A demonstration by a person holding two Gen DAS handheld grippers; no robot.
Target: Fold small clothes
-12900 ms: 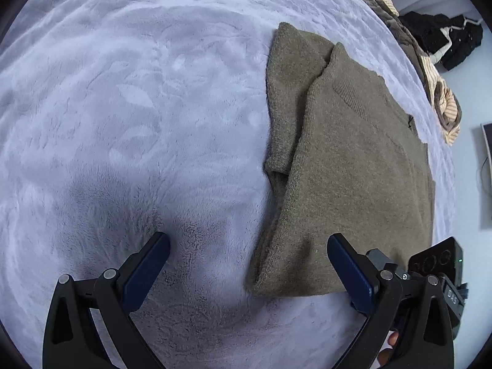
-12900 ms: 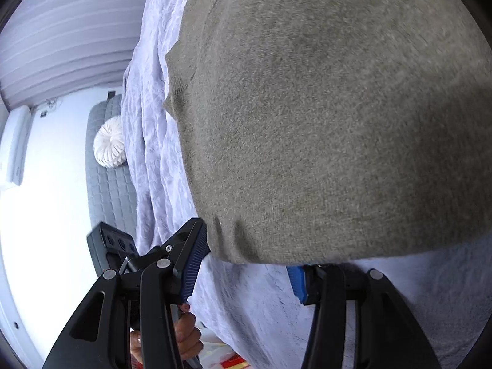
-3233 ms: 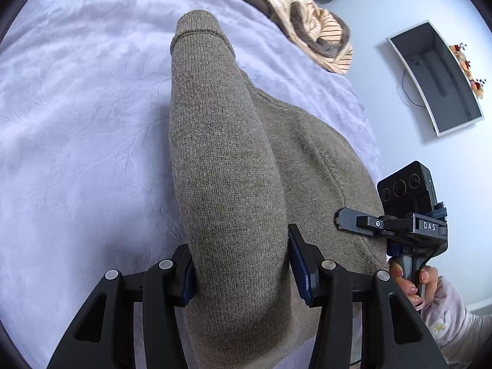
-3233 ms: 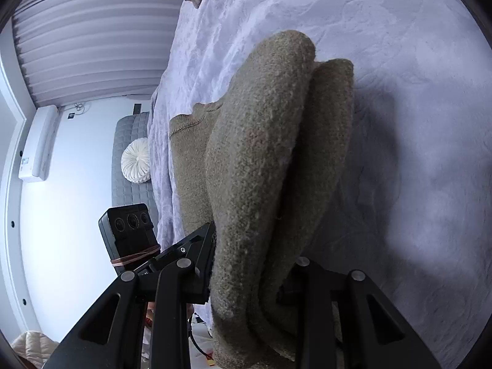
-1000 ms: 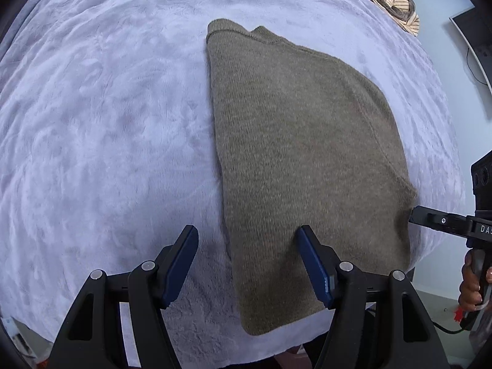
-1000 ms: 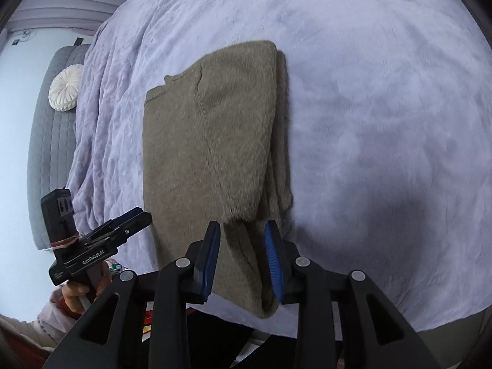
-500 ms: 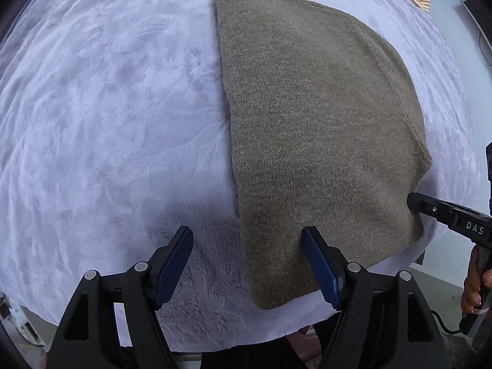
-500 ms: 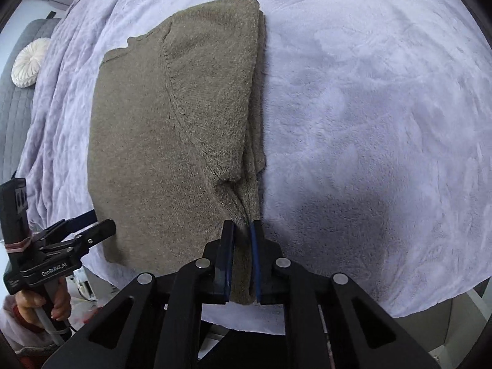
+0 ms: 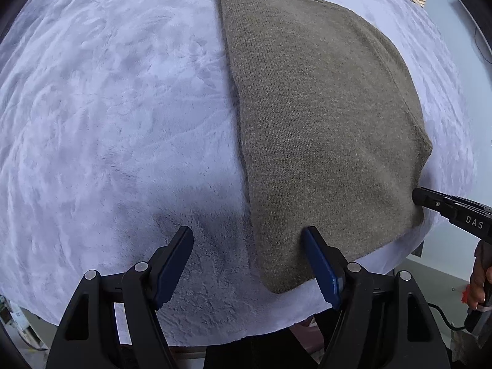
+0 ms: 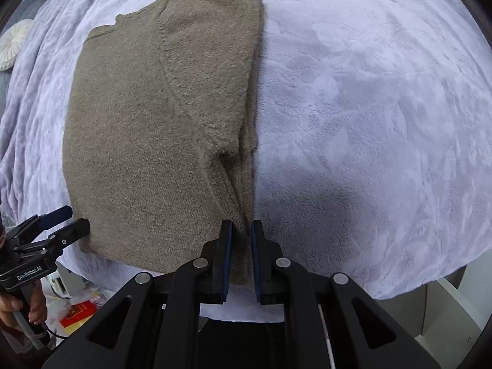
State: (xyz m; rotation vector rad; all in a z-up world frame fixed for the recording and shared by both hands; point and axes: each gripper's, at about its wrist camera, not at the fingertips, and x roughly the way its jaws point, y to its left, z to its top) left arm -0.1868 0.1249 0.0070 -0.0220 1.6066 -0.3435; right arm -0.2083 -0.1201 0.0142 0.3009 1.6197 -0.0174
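My right tongs (image 10: pixel 240 230) pinch the half-folded sweater (image 10: pixel 160 129) at lower centre; left tongs (image 9: pixel 247 253) gape, another fold remains.

Olive-brown sweater (image 9: pixel 323 117) — matt, fuzzy knit wool, finely ribbed at the seam. Lilac blanket (image 9: pixel 107 107) beneath — plush fleece, soft sheen, embossed swirls. Left gripper (image 9: pixel 249 261) and right gripper (image 10: pixel 239 246): matt black plastic, bare metal rivets, dark blue rubbery pads on the fingers (image 9: pixel 173 258).
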